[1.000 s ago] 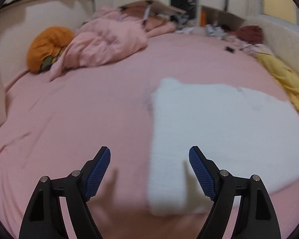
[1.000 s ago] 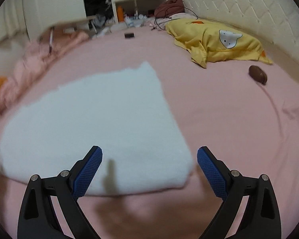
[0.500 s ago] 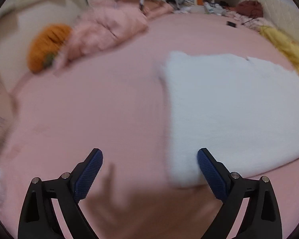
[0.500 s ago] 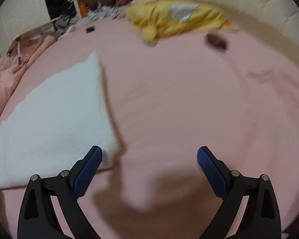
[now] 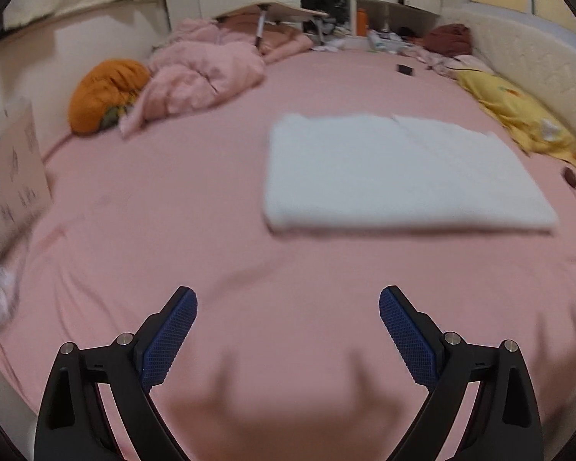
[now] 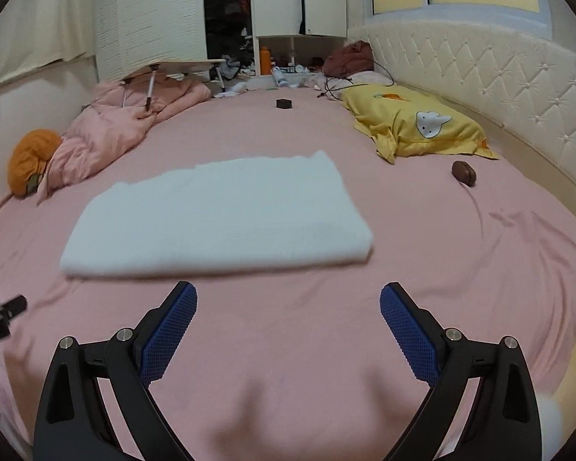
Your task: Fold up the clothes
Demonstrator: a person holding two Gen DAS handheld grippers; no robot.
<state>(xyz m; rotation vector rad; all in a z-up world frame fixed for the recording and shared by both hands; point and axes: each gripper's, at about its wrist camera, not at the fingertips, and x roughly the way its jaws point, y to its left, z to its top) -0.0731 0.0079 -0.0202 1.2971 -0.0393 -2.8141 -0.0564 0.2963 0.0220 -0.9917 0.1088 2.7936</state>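
Both jaws gape wide, empty, pulled back from the folded white garment [image 6: 219,211].

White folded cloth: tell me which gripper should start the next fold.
Right, marginally. Both grippers hover open and empty, short of the white folded cloth. The right gripper faces its near edge almost centred; in the left gripper view the cloth sits off to the right.

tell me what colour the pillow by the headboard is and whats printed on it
Yellow pillow, printed with a white rabbit face and a small orange carrot; clearest in the right wrist view.
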